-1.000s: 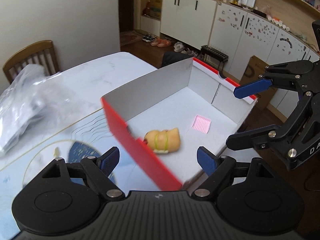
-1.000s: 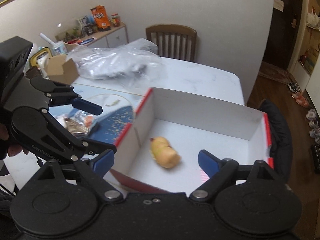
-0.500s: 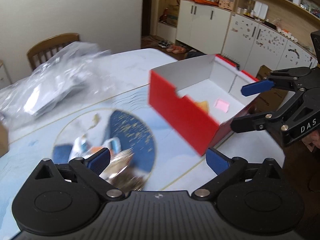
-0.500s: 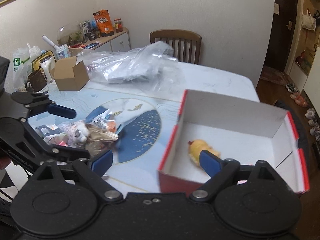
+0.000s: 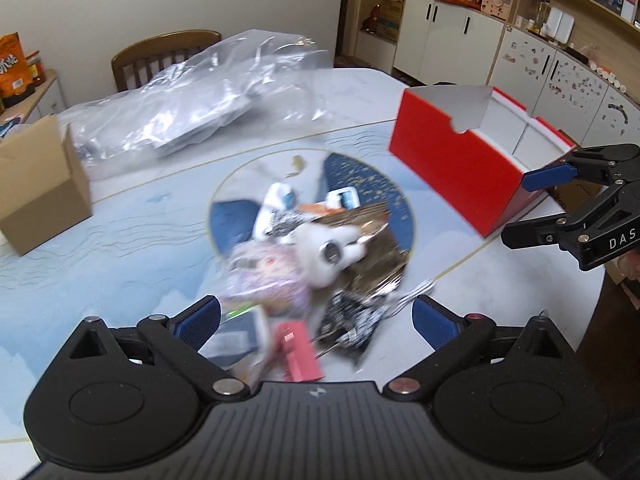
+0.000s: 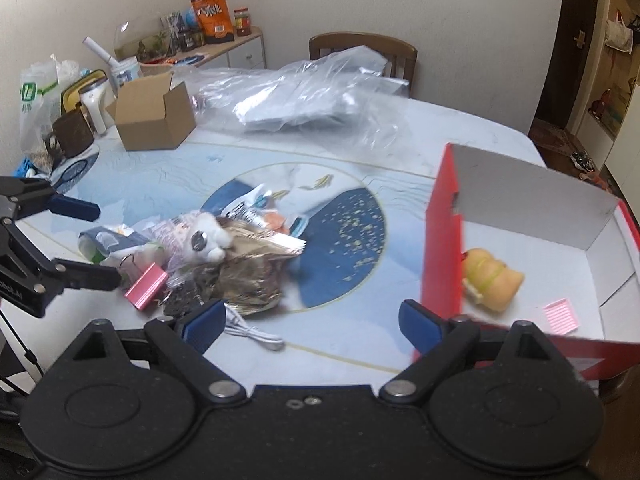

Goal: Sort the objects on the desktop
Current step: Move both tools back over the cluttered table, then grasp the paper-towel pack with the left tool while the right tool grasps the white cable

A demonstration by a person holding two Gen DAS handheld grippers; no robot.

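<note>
A heap of small objects lies on the round blue print of the table: a white plush toy [image 5: 332, 248] [image 6: 206, 240], a pink binder clip [image 5: 298, 350] [image 6: 146, 286], a gold foil wrapper [image 6: 248, 276] and a white cable [image 6: 256, 334]. My left gripper [image 5: 316, 318] [image 6: 90, 245] hovers over the heap's near side, open wide and holding nothing. The red box [image 5: 452, 160] [image 6: 442, 240] stands to the right, with a yellow toy [image 6: 490, 278] and a pink slip [image 6: 560, 314] inside. My right gripper [image 6: 312, 322] [image 5: 530, 208] is open and empty, between heap and box.
A brown cardboard box [image 6: 154, 122] [image 5: 36, 192] and a crumpled clear plastic bag [image 6: 312, 100] occupy the far side of the table. A dark mug [image 6: 72, 134] and other clutter sit at the far left. A wooden chair [image 6: 362, 42] stands behind the table.
Both grippers have swung left, away from the red box and toward the heap. The left gripper's jaws have spread wider. The yellow toy stays in the box.
</note>
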